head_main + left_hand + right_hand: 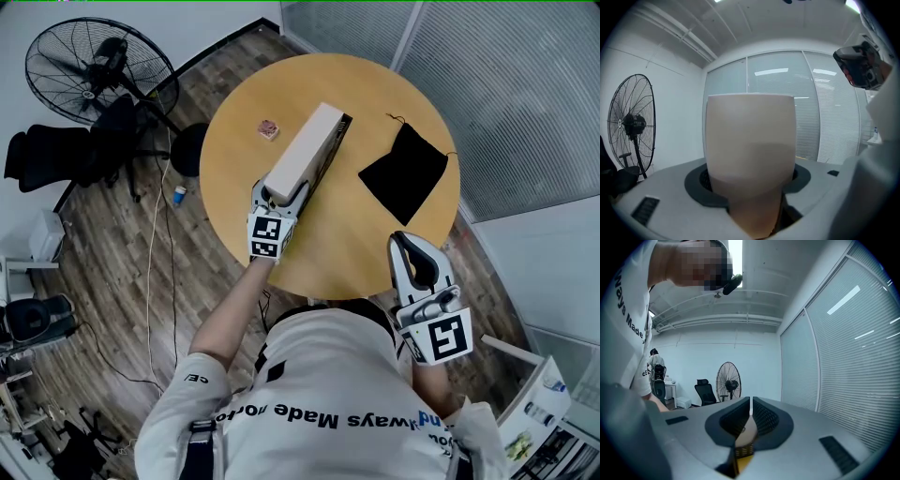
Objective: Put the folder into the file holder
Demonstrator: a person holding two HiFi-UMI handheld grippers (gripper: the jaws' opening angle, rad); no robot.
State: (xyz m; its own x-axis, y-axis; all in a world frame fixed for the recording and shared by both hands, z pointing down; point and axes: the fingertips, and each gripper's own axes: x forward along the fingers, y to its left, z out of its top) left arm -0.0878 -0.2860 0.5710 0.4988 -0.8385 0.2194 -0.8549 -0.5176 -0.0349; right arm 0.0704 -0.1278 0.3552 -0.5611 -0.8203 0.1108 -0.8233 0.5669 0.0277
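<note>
A long beige file box [307, 150] with a dark open side lies on the round wooden table [375, 244]; whether it is the folder or the holder I cannot tell. My left gripper [281, 194] is shut on its near end, jaws wide on either side. In the left gripper view the beige box [750, 140] fills the space between the jaws of the left gripper [751, 187] and stands up toward the ceiling. My right gripper [405, 244] hangs off the table's near edge, close to the body, shut and empty. In its own view the right gripper [751, 401] has its tips touching.
A black cloth pouch [405, 172] lies on the table's right part, and a small pink item [269, 129] sits left of the box. A standing fan [89, 66] and a black chair [56, 150] are on the floor to the left. Glass walls run along the right.
</note>
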